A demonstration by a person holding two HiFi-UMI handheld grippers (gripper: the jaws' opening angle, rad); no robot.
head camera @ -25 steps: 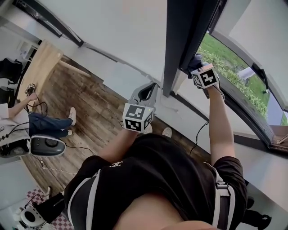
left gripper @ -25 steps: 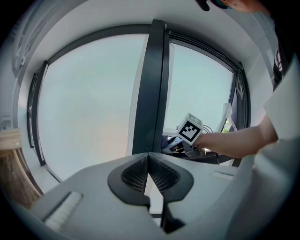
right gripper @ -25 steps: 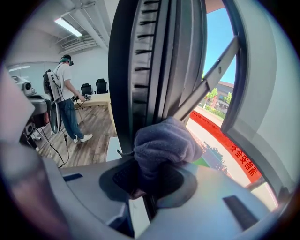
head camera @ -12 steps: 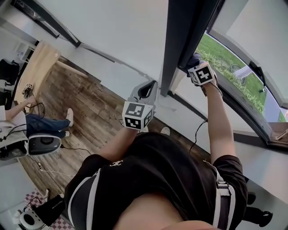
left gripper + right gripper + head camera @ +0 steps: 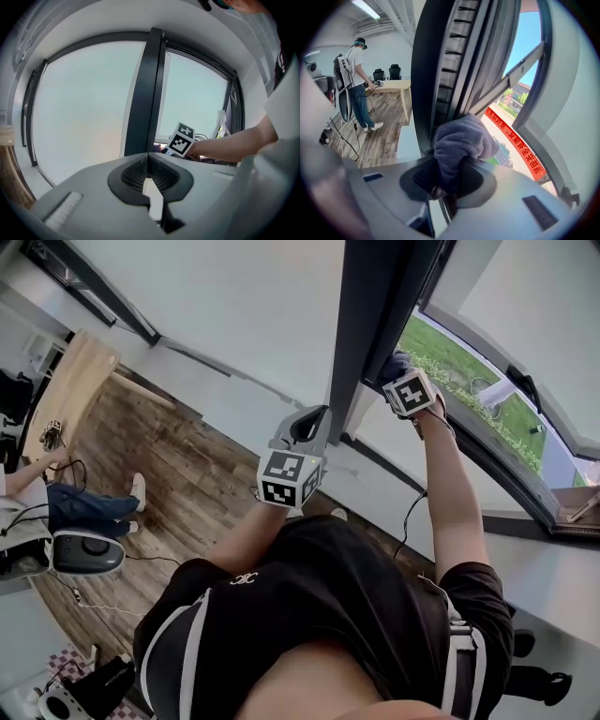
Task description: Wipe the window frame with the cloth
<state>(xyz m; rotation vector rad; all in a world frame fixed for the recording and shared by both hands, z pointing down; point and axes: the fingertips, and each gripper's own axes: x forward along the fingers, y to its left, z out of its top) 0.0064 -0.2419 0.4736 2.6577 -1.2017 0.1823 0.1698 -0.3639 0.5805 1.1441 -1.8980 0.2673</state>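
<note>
Cloth [image 5: 464, 140]: a grey-purple bundle, clamped between the jaws of the right hand-held gripper [image 5: 447, 180]; its free end bulges past the jaw tips and appears to press against the dark upright member of the window frame [image 5: 440, 56], on the ribbed inner face beside the opening; in the head view the cloth [image 5: 394, 365] sits at that member's edge, with the right hand-held gripper [image 5: 410, 390] raised on an outstretched arm.

Left hand-held gripper [image 5: 149, 161]: jaws together, nothing between them; held in front of the person's chest, apart from the window frame [image 5: 145, 93] and pointed towards it; it has no visible part in the wipe.

Task status, as a judgement: the wipe is under way, with the cloth in contact on one upright; no dirt, streak or damp mark shows on the window frame [image 5: 375, 315], so wiped and unwiped stretches cannot be told apart; the rest of this upright, the curved outer members and the lower rail are best treated as outstanding.

Surroundings: grass [image 5: 469, 381] lies outside; a second person [image 5: 354, 84] stands on the wood floor [image 5: 379, 136] near a desk [image 5: 391, 86], well apart from the work.
</note>
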